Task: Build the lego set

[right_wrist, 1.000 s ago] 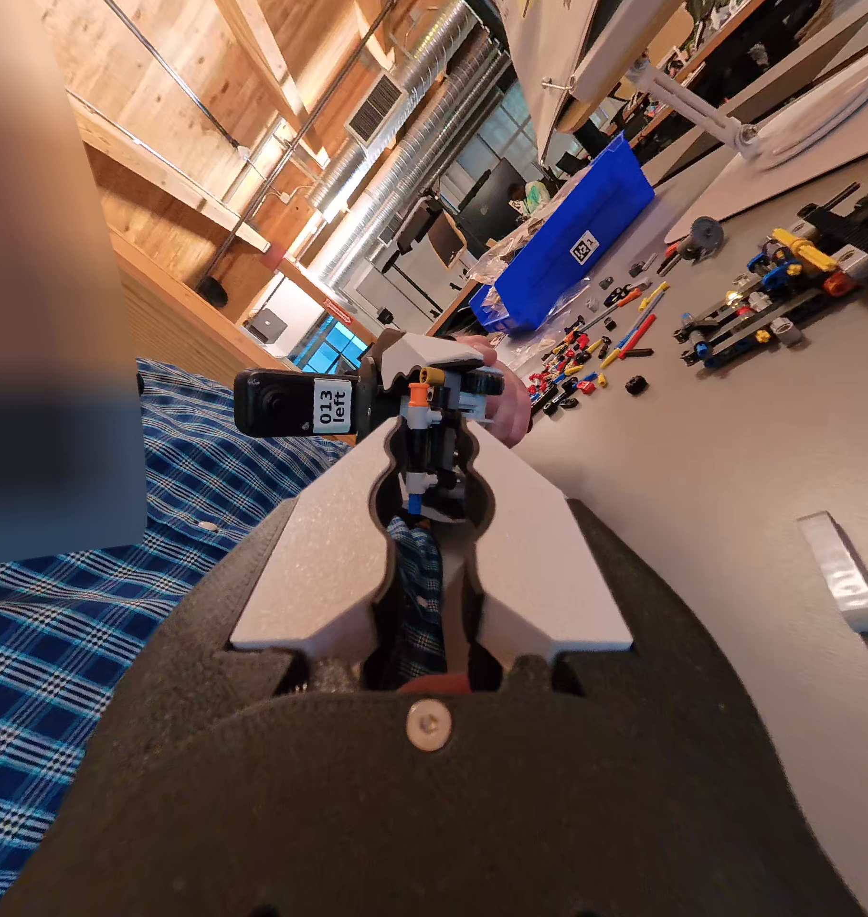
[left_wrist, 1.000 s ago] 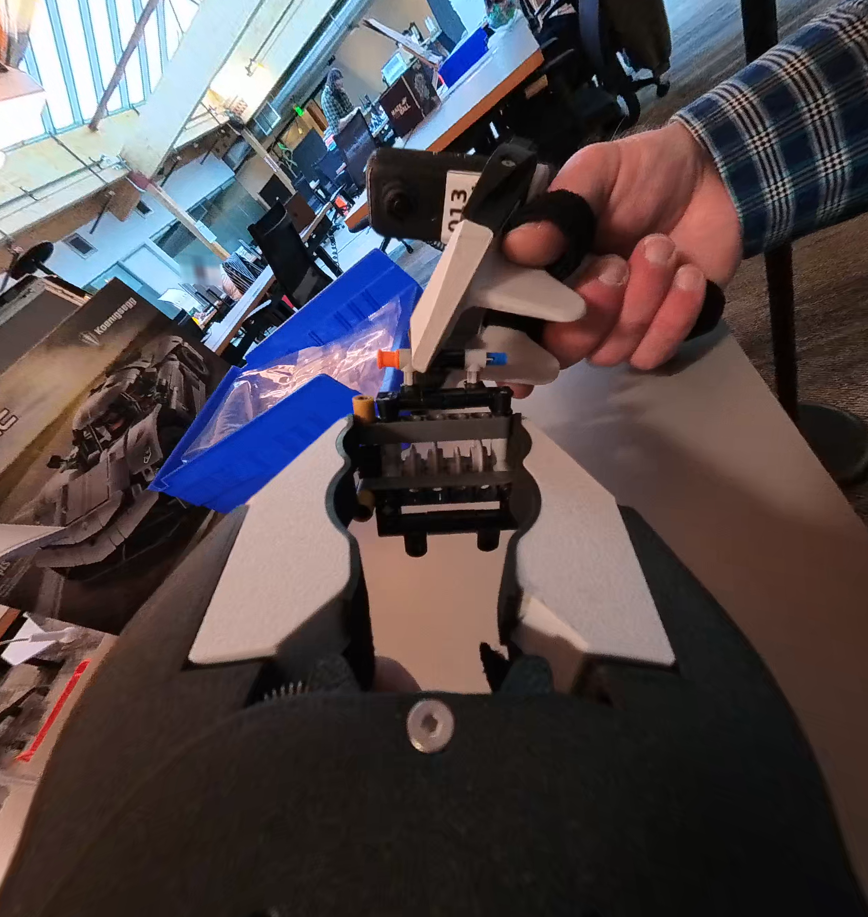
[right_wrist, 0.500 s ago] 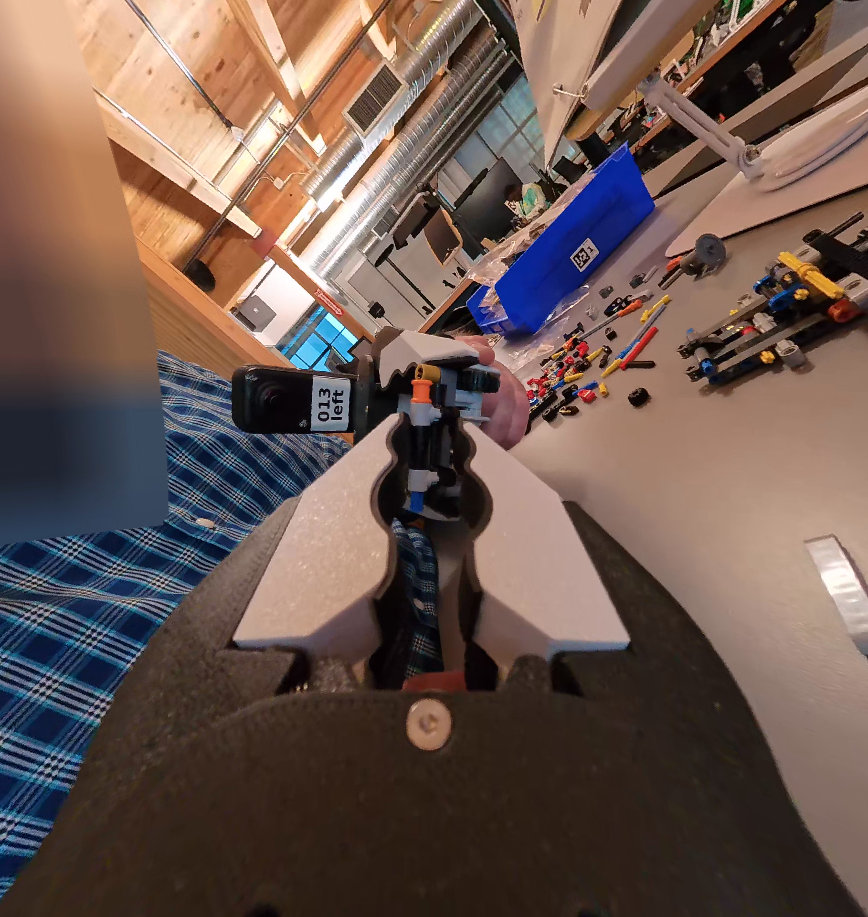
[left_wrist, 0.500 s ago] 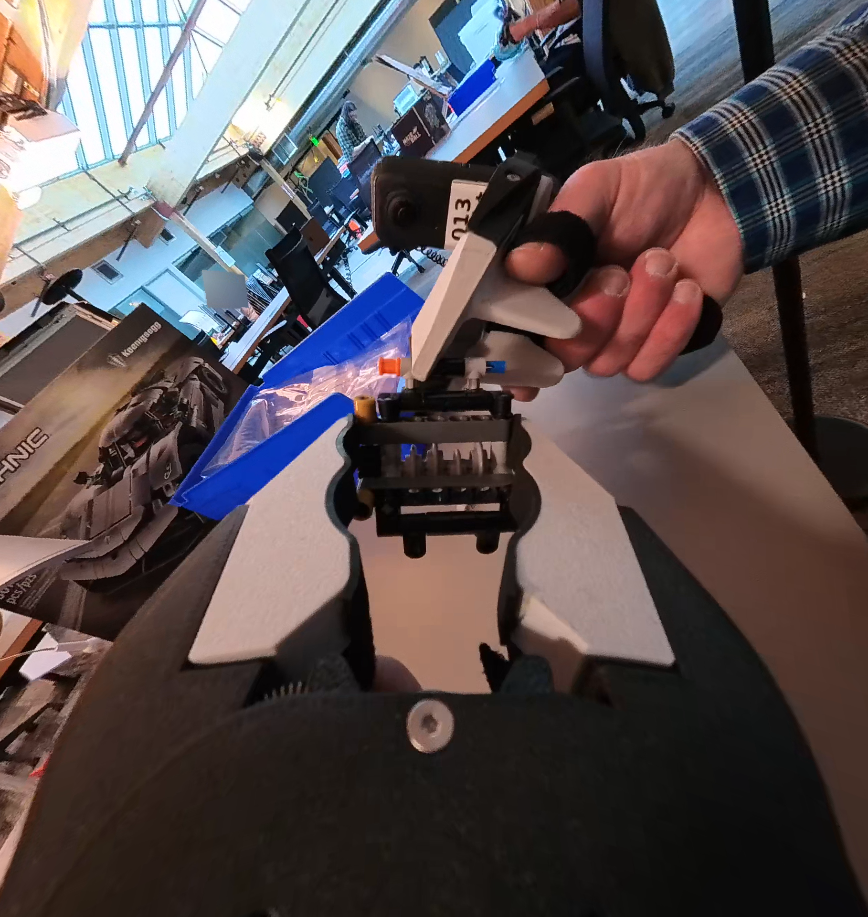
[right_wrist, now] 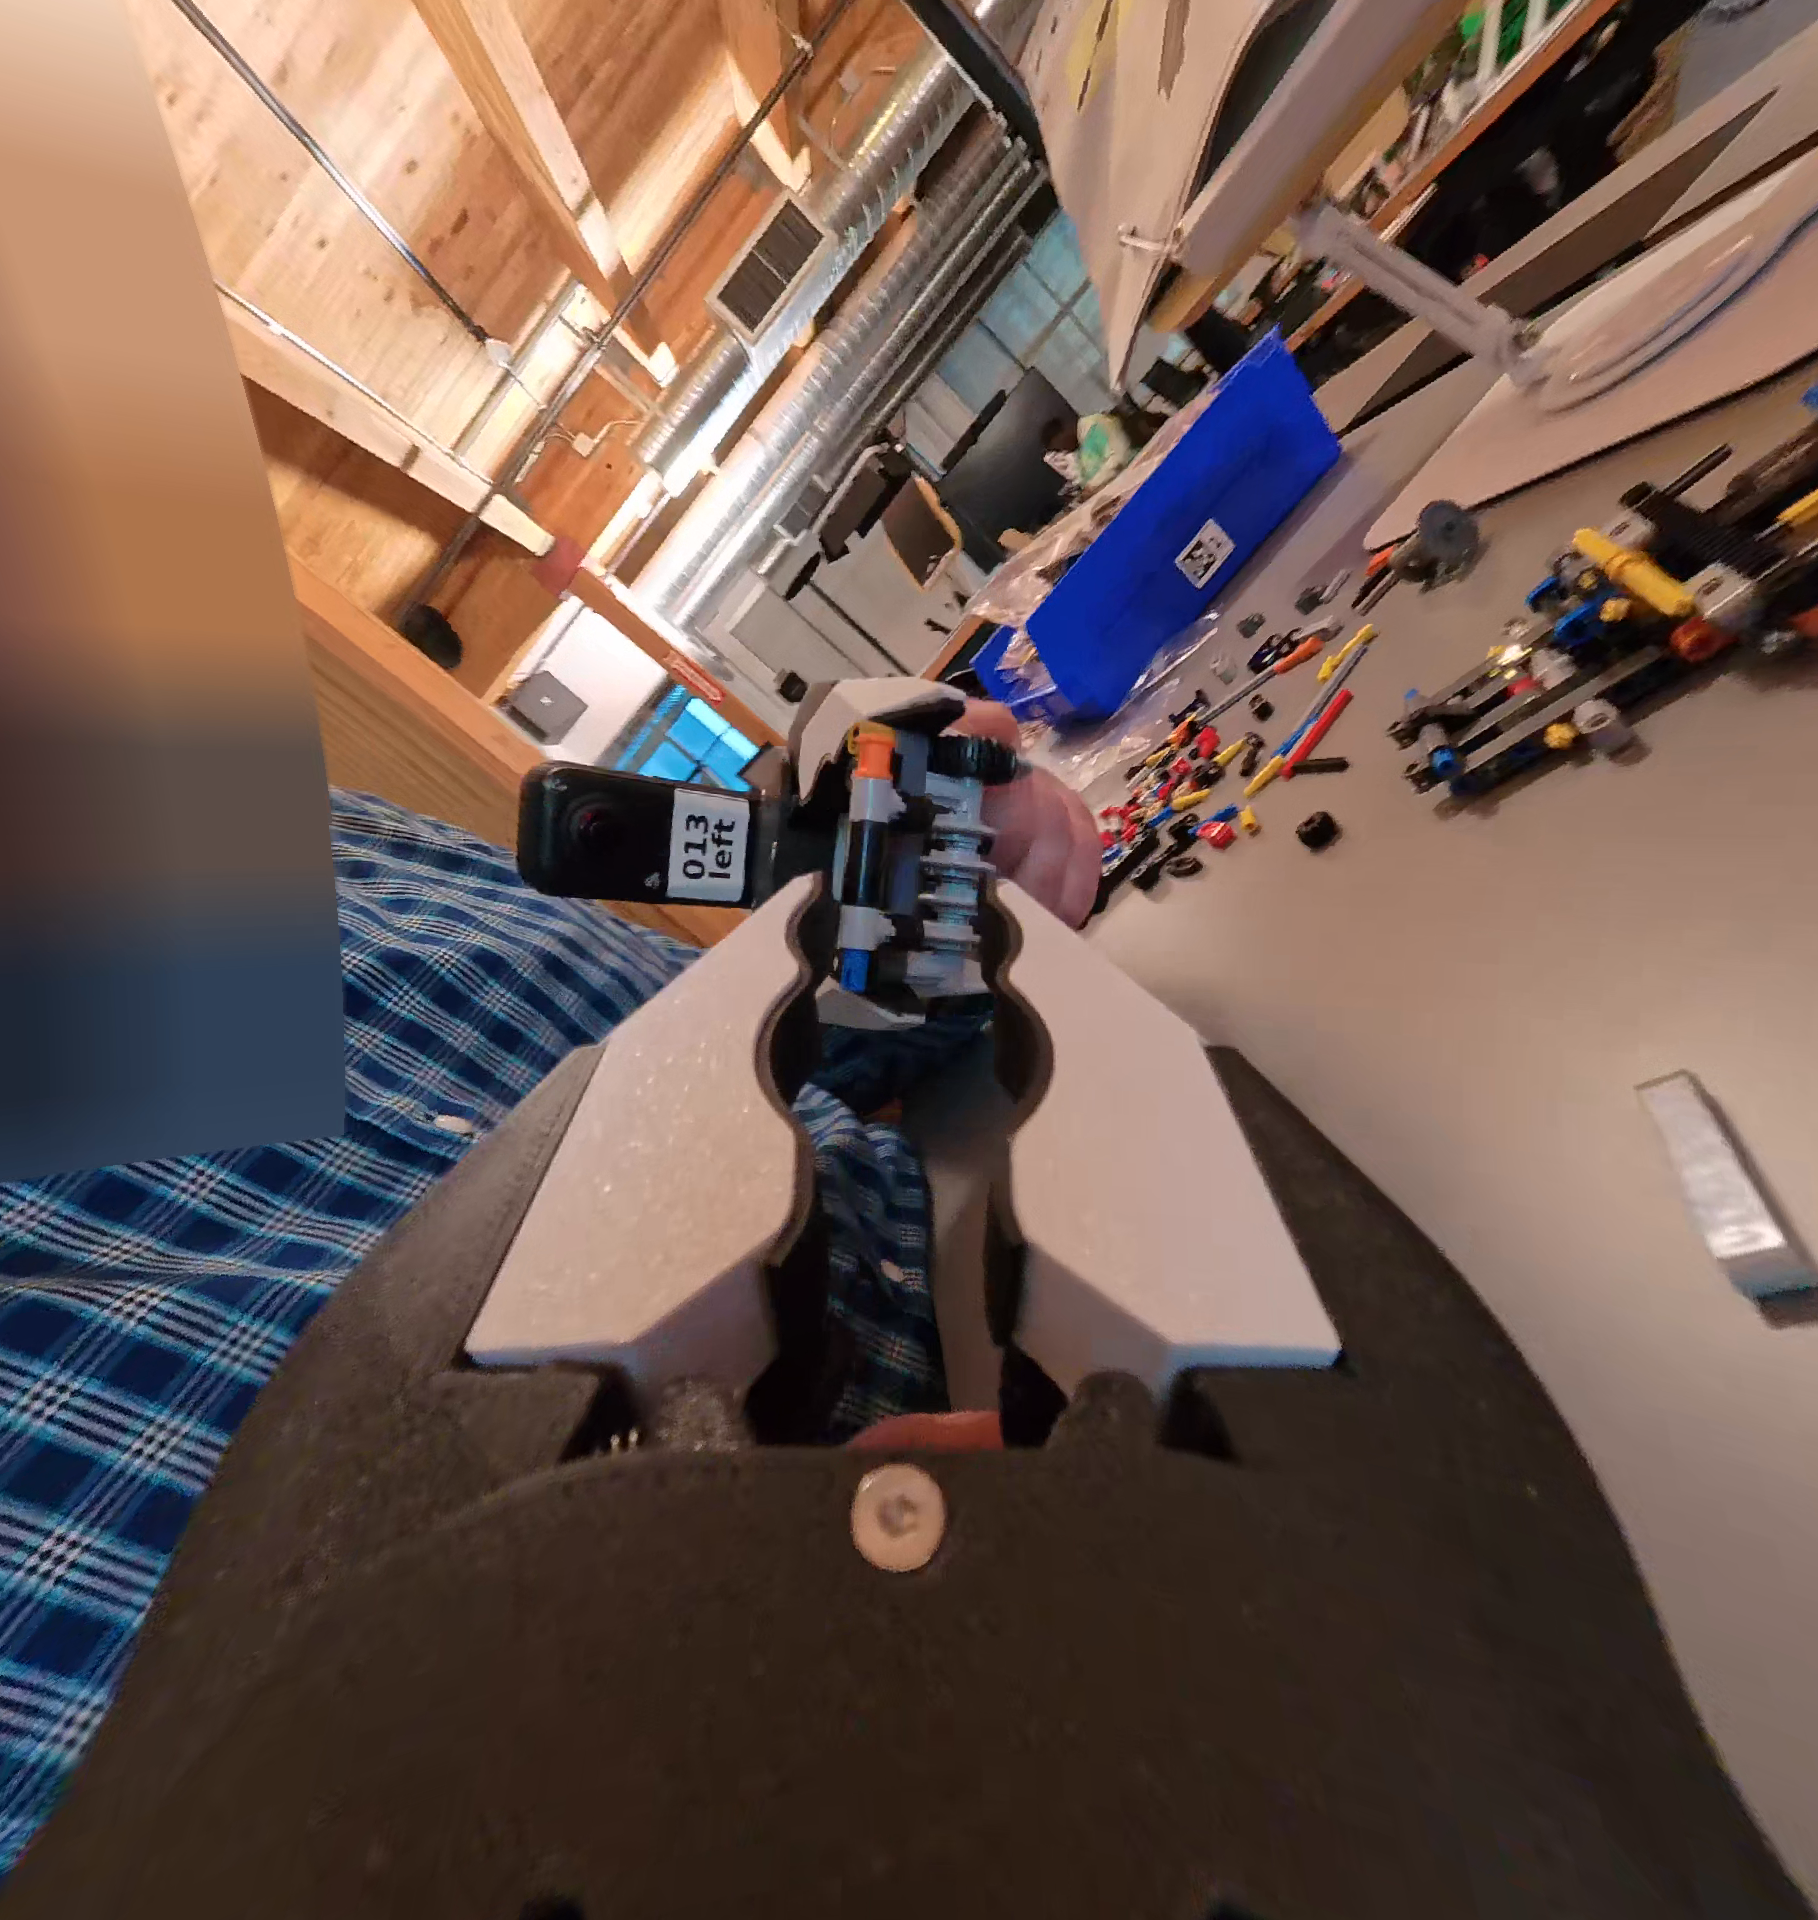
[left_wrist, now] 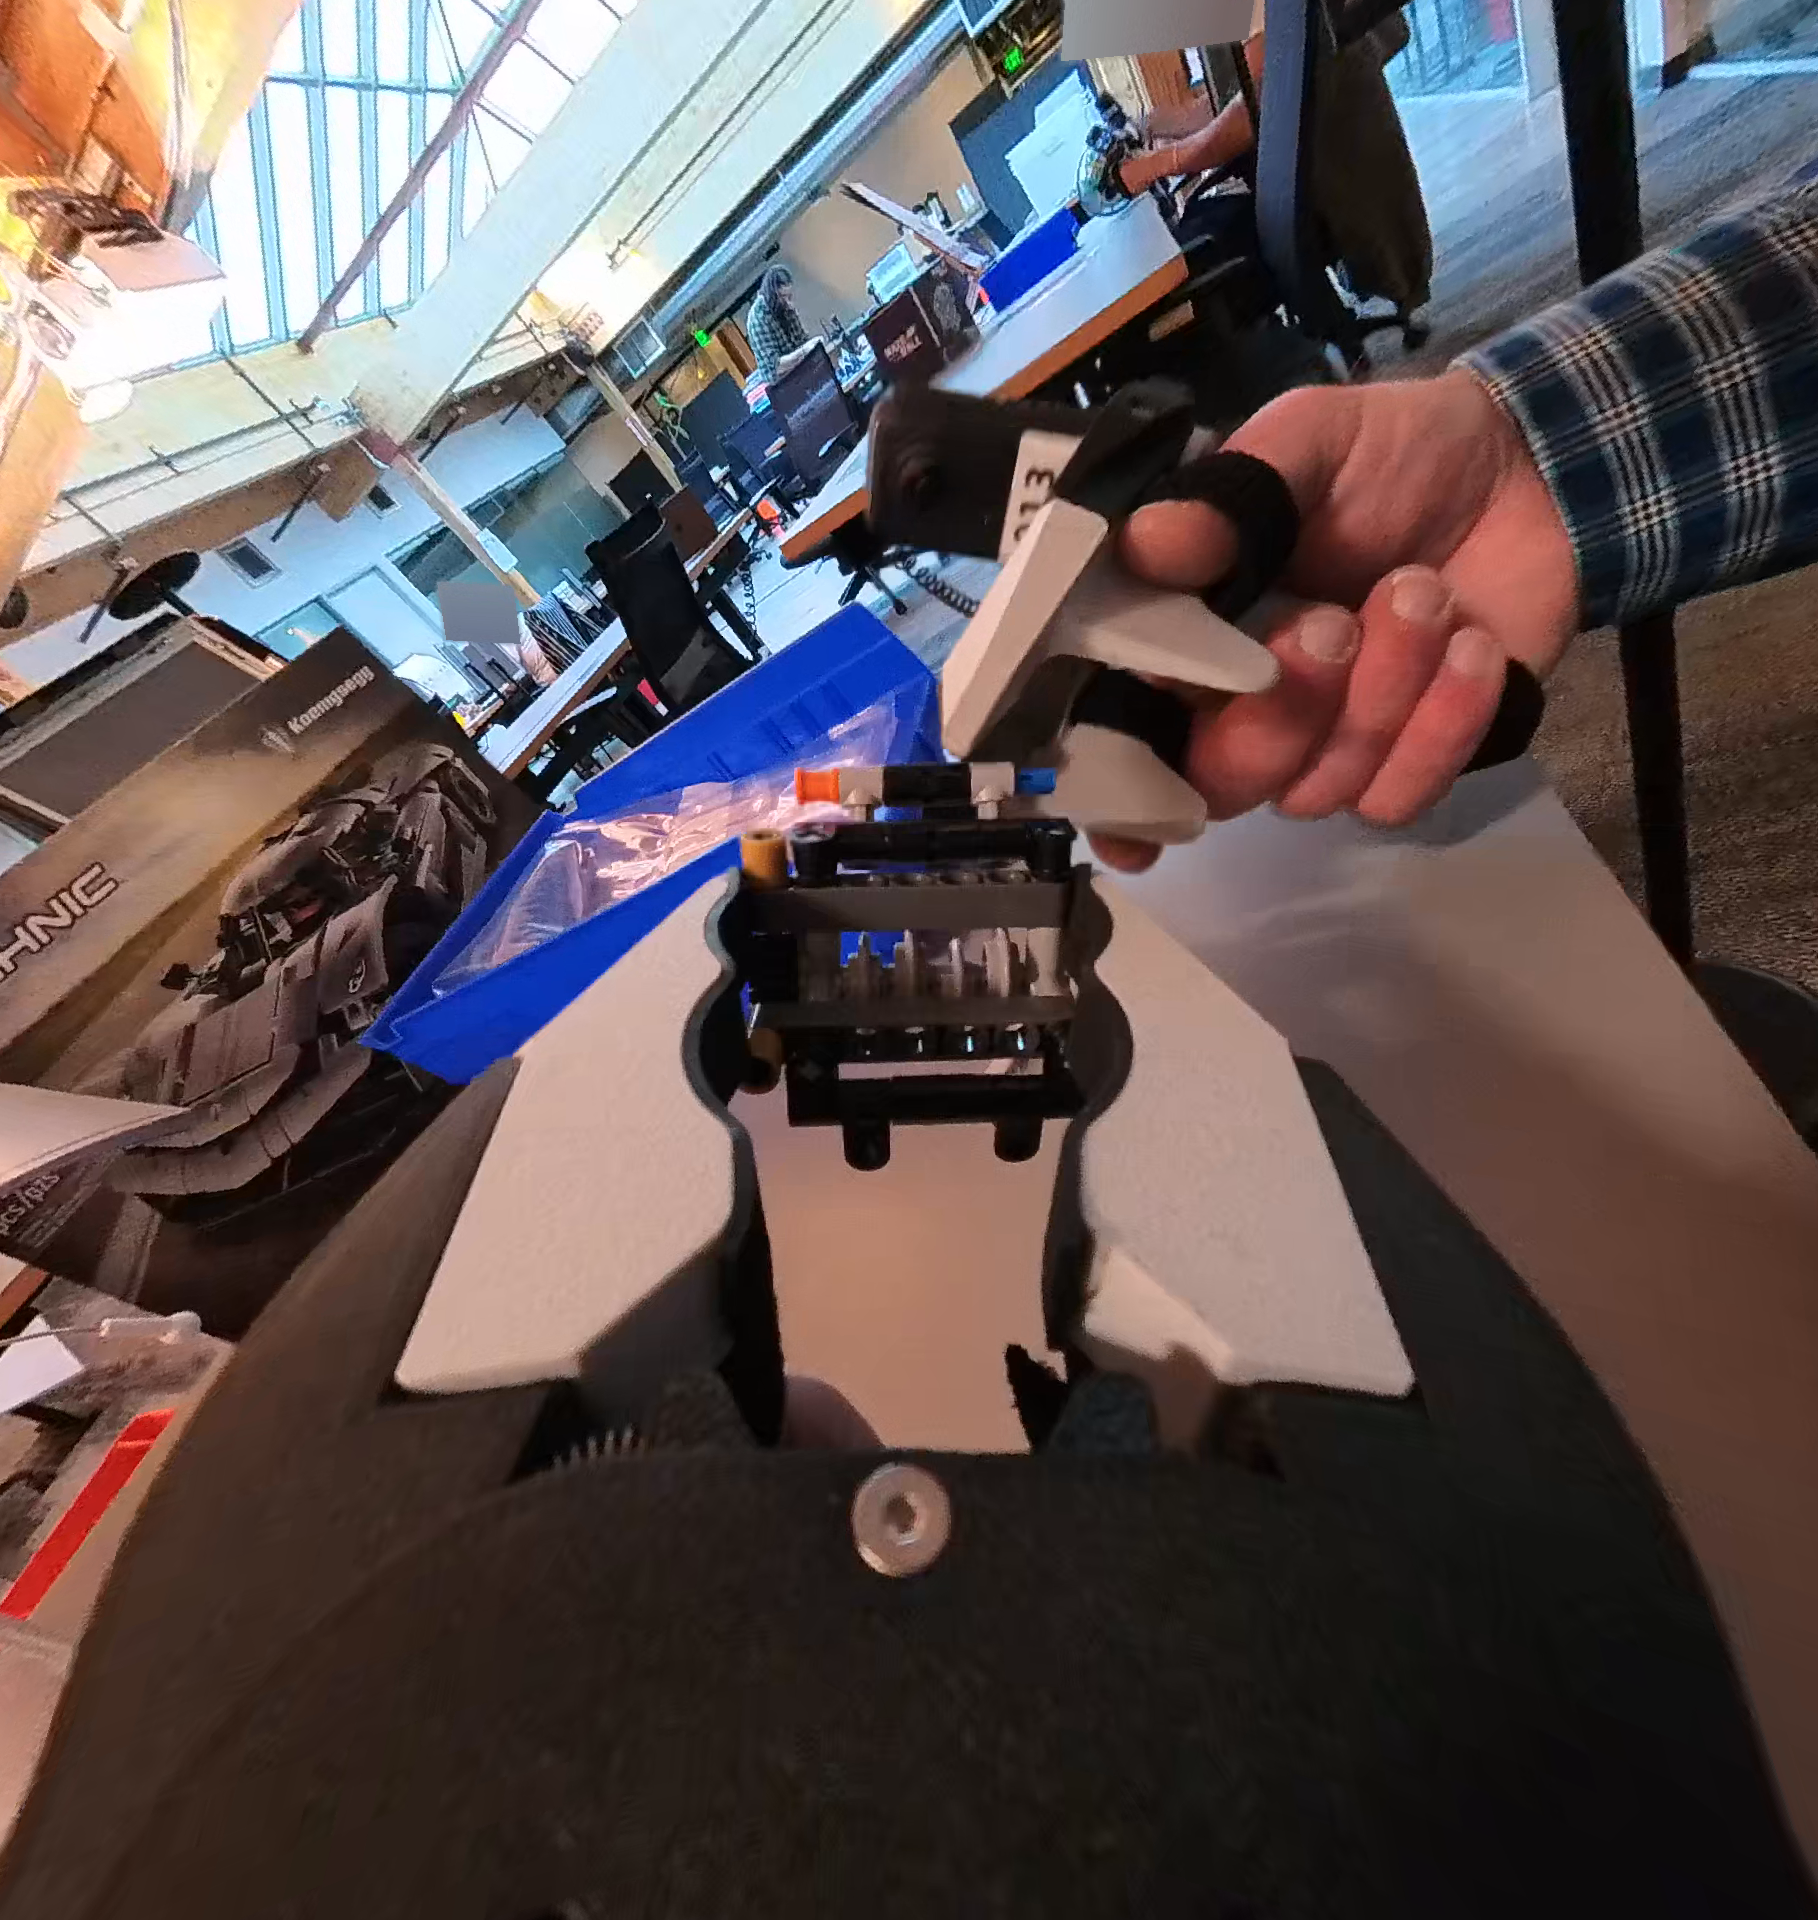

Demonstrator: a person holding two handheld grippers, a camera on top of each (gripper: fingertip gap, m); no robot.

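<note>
My left gripper (left_wrist: 910, 935) is shut on a black and grey gear block (left_wrist: 915, 966) and holds it above the table. My right gripper (left_wrist: 998, 774), held by a hand, is just behind the block's top. It is shut on a thin axle piece (left_wrist: 920, 781) with an orange end and a blue end. The axle lies along the block's top edge, very close to it. In the right wrist view, the right gripper (right_wrist: 900, 914) has the axle (right_wrist: 865, 842) upright by its left finger, with the gear block (right_wrist: 952, 883) beside it.
A blue bin (left_wrist: 739, 748) with plastic bags and the set's box (left_wrist: 209, 883) stand to the left. In the right wrist view, loose pieces (right_wrist: 1217, 758), a long chassis assembly (right_wrist: 1570, 665) and a grey strip (right_wrist: 1726, 1184) lie on the grey table (right_wrist: 1404, 935).
The right gripper has turned slightly about the block, so the block's grey gears now show in its view. The axle stays at the block's top edge. The left gripper keeps its hold.
</note>
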